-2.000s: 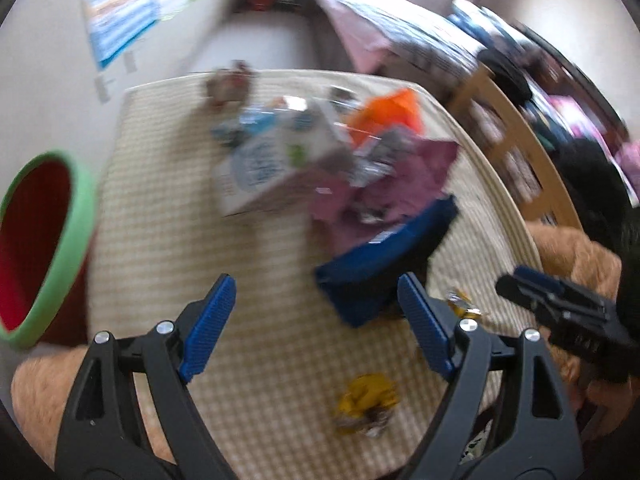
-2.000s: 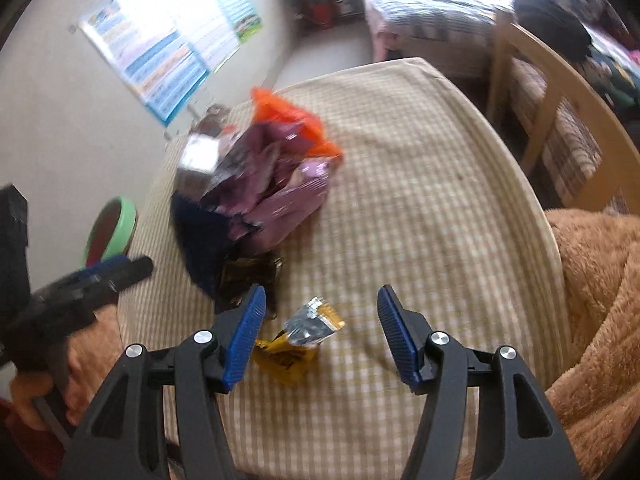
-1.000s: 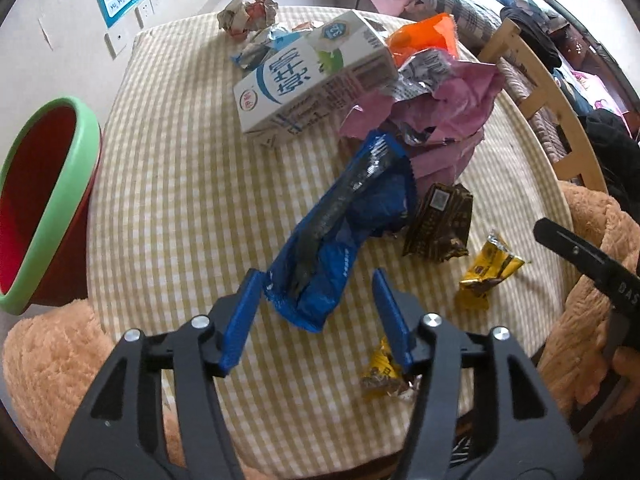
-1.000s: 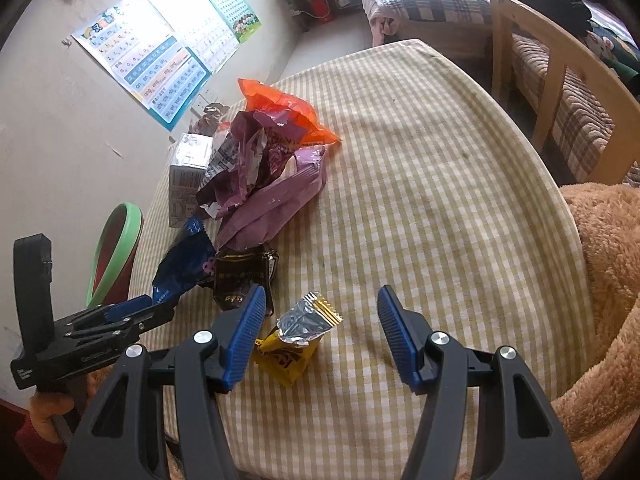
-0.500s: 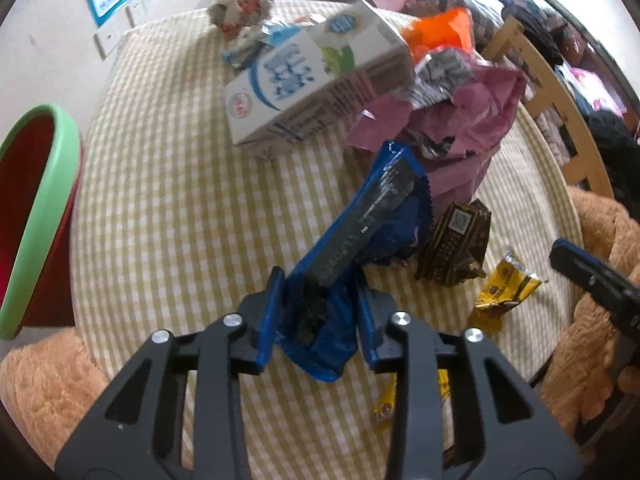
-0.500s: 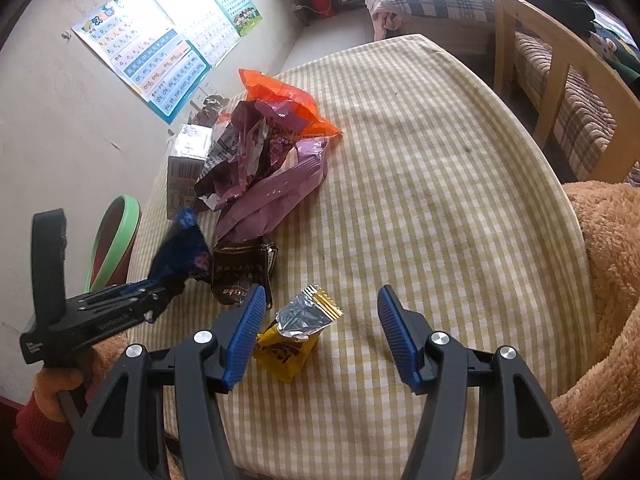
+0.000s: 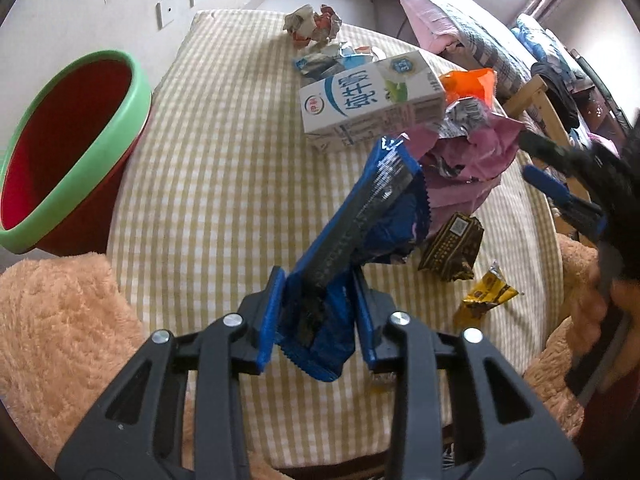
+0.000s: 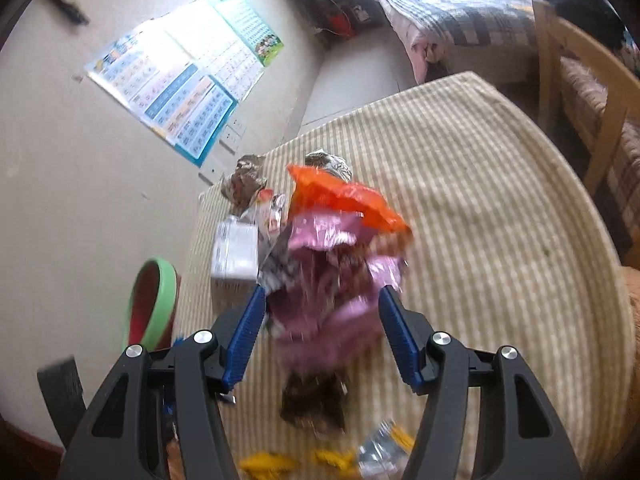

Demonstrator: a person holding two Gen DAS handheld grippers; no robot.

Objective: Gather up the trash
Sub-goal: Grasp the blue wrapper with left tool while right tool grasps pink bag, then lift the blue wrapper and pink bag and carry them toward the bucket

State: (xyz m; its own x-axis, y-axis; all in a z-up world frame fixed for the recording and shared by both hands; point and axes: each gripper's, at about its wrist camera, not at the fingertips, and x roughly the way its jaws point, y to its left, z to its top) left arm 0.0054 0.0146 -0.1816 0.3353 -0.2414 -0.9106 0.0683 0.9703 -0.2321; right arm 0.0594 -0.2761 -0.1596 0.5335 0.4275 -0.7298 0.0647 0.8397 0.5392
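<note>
My left gripper [image 7: 318,316] is shut on a crumpled blue snack wrapper [image 7: 360,232] and holds it above the checked tablecloth [image 7: 224,168]. A red bin with a green rim [image 7: 68,152] stands at the table's left edge. My right gripper [image 8: 322,336] is open, its fingers on either side of a pile of pink and purple wrappers [image 8: 332,280]; that view is blurred. An orange wrapper [image 8: 344,196] lies behind the pile. The right gripper also shows at the right edge of the left wrist view [image 7: 568,196].
A milk carton [image 7: 372,96] lies on the table with crumpled paper [image 7: 314,24] behind it. A brown wrapper [image 7: 454,246] and a yellow wrapper [image 7: 486,294] lie near the front right. A wooden chair [image 8: 580,80] and a bed [image 8: 460,8] stand beyond.
My left gripper closed on the blue wrapper and lifted it. My right gripper moved forward from the yellow wrapper to straddle the pink wrapper pile.
</note>
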